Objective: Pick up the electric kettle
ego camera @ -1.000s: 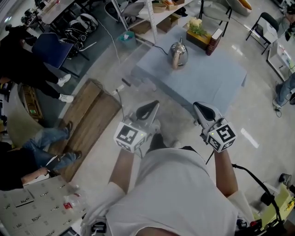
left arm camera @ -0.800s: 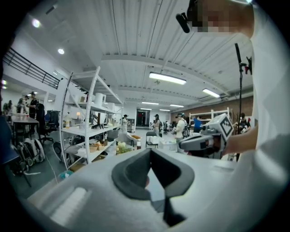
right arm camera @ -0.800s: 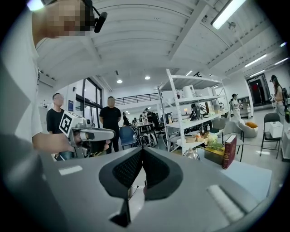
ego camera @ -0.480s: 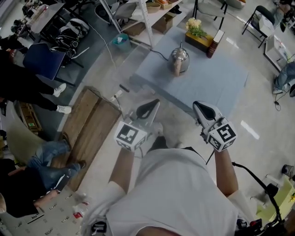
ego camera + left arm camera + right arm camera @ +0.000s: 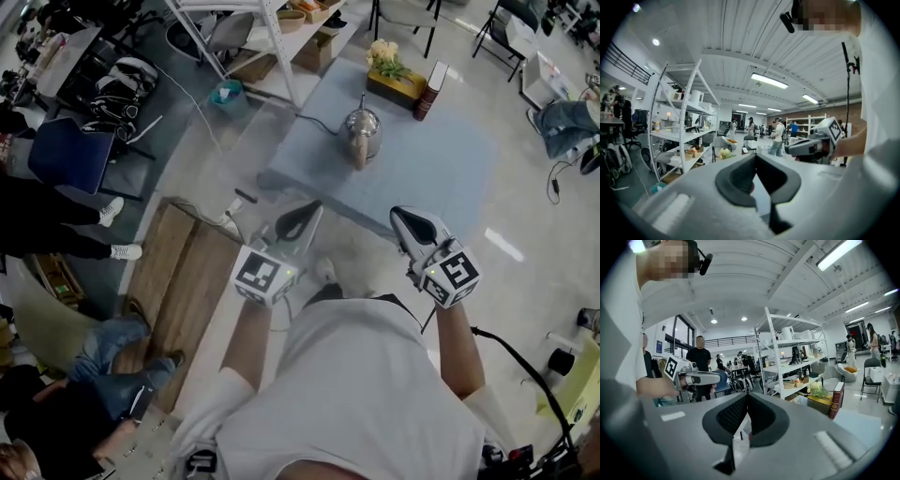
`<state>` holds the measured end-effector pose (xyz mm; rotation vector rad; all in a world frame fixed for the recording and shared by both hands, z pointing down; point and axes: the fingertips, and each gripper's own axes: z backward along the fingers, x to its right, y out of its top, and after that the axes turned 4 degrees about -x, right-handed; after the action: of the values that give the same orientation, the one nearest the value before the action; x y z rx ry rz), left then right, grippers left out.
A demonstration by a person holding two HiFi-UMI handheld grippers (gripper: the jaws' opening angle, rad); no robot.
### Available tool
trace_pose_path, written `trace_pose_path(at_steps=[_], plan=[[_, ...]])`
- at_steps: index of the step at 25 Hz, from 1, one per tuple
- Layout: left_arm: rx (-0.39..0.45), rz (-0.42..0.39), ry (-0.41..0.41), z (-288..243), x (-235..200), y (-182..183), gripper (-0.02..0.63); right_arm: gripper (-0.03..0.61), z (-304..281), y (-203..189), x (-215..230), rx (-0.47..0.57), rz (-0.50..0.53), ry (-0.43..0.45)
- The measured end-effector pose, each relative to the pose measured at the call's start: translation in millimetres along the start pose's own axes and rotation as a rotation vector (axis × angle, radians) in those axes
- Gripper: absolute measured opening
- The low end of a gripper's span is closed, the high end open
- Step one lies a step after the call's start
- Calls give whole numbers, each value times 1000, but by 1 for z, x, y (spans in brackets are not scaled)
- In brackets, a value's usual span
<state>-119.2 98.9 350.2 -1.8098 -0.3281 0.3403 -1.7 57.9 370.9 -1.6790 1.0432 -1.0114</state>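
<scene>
The left gripper (image 5: 312, 210), a grey body with black ribbed pads, has its jaws drawn fully together, tip against tip, with nothing between them. The right gripper (image 5: 397, 215) is the same: jaws pressed closed, pads meeting along their length, holding nothing. Both are held out level in front of the person, side by side and apart from each other, touching nothing, each with its marker cube at the rear. In the head view their tips come about to the near edge of the low blue-grey table (image 5: 431, 169).

The round, shiny steel electric kettle (image 5: 362, 125) stands upright on the far part of that table, its pale wooden handle (image 5: 358, 153) pointing back toward the person. It lies ahead of the grippers, roughly between their lines and well apart from both. A dark cord (image 5: 323, 101) runs from it off the table's left side. Behind it, at the table's far edge, sit a wooden planter box with pale flowers (image 5: 392, 73) and an upright dark red book (image 5: 429, 89)
</scene>
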Motion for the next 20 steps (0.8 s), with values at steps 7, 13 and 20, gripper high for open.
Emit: trace_pose_path(at_steps=[7,13,20], plan=[[-20,-8,-51,-1,-42,-7,3,5,-38,3,2,4,-8,-41],[-27,-12,-81,-1,-62,-14,3,5,-57,-3,2,-8,-36,-56],[-26,-4,-86,-11,-75,-20,3,6,-71,-11,18,-35,-62,-64]])
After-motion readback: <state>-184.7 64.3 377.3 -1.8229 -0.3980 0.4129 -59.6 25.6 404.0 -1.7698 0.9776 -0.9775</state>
